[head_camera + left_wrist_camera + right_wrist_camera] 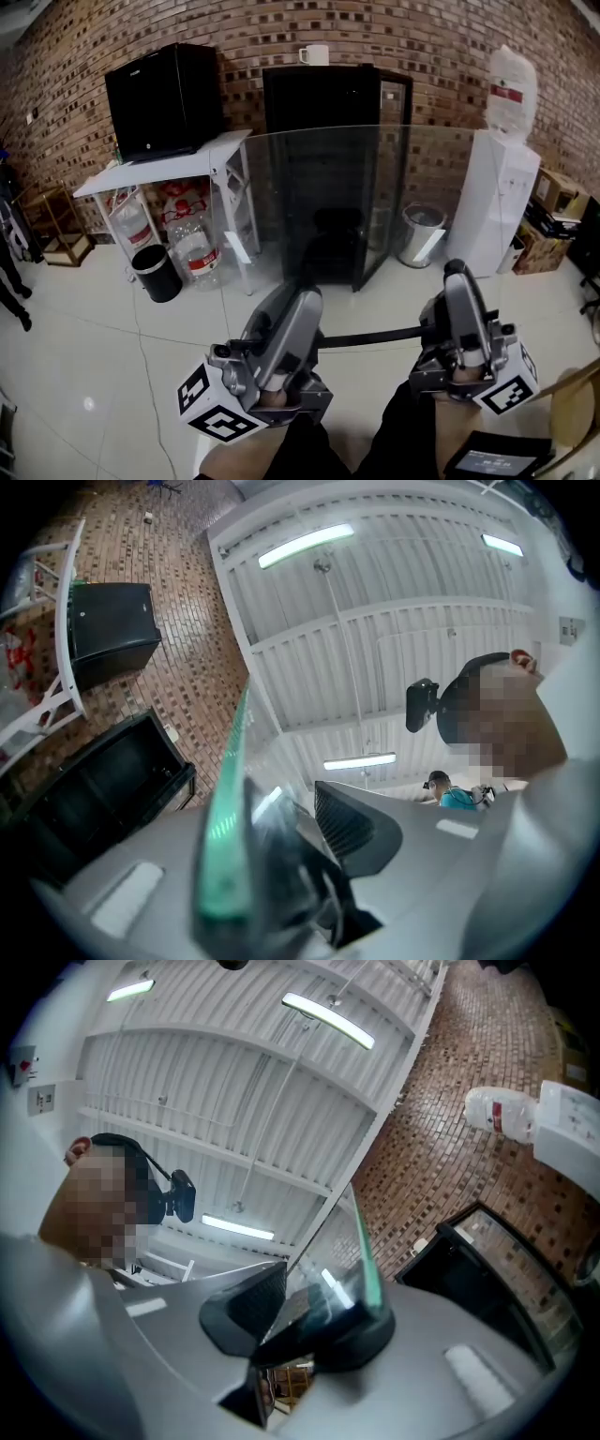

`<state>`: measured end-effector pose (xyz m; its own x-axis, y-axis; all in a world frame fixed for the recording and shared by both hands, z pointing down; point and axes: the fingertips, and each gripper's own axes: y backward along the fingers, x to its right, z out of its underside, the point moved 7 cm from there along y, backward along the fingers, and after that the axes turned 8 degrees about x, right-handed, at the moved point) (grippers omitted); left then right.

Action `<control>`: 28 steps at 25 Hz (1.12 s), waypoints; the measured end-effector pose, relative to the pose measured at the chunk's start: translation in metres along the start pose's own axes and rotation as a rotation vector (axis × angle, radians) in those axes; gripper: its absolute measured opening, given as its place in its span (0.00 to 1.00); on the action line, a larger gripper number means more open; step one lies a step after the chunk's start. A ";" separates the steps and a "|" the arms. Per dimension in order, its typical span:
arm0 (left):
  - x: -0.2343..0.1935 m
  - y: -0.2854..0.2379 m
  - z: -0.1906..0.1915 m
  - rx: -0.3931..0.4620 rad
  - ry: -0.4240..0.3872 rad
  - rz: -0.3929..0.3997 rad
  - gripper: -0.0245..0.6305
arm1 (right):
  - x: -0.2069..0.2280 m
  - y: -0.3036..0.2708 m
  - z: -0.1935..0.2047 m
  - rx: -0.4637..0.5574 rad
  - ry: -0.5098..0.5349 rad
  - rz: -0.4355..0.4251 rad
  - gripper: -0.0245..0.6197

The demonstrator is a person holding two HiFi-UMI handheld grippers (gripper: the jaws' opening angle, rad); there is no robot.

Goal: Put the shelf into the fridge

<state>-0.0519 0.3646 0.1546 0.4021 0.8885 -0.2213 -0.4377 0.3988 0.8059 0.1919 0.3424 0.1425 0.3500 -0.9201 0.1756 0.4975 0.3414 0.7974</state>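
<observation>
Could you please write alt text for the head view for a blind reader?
The left gripper and right gripper hold a glass shelf before an open black fridge at a brick wall. A white table stands left, a water dispenser right.

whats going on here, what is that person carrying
A person is carrying a glass shelf with two handheld grippers: the left gripper and the right gripper are each shut on its near edge. The shelf is held up, tilted, in front of a black fridge that stands open against the brick wall. It is not in the fridge yet.
</observation>
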 end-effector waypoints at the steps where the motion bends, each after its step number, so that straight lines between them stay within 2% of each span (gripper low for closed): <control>1: -0.001 0.003 -0.006 0.003 0.001 0.007 0.13 | -0.005 -0.004 0.005 0.003 -0.001 -0.008 0.18; 6: -0.007 0.009 -0.021 -0.008 0.047 0.045 0.13 | -0.025 -0.008 0.015 0.017 0.035 0.020 0.18; 11: -0.021 0.000 0.002 -0.043 0.149 0.090 0.13 | -0.023 0.009 0.006 0.030 0.119 0.103 0.18; 15: -0.036 -0.010 0.013 -0.067 0.186 0.126 0.13 | -0.013 0.013 0.005 0.054 0.152 0.127 0.18; 21: -0.080 -0.019 0.010 -0.066 0.148 0.065 0.13 | 0.034 -0.015 0.027 0.038 0.091 0.097 0.18; 25: -0.084 -0.031 0.013 -0.074 0.143 0.040 0.13 | 0.052 -0.020 0.025 0.032 0.059 0.124 0.18; 28: -0.081 -0.034 0.010 -0.079 0.110 0.035 0.13 | 0.056 -0.022 0.026 0.043 0.029 0.104 0.18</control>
<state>-0.0616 0.2770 0.1512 0.2968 0.9200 -0.2560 -0.5139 0.3798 0.7692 0.1804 0.2782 0.1498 0.4210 -0.8739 0.2428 0.4229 0.4259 0.7998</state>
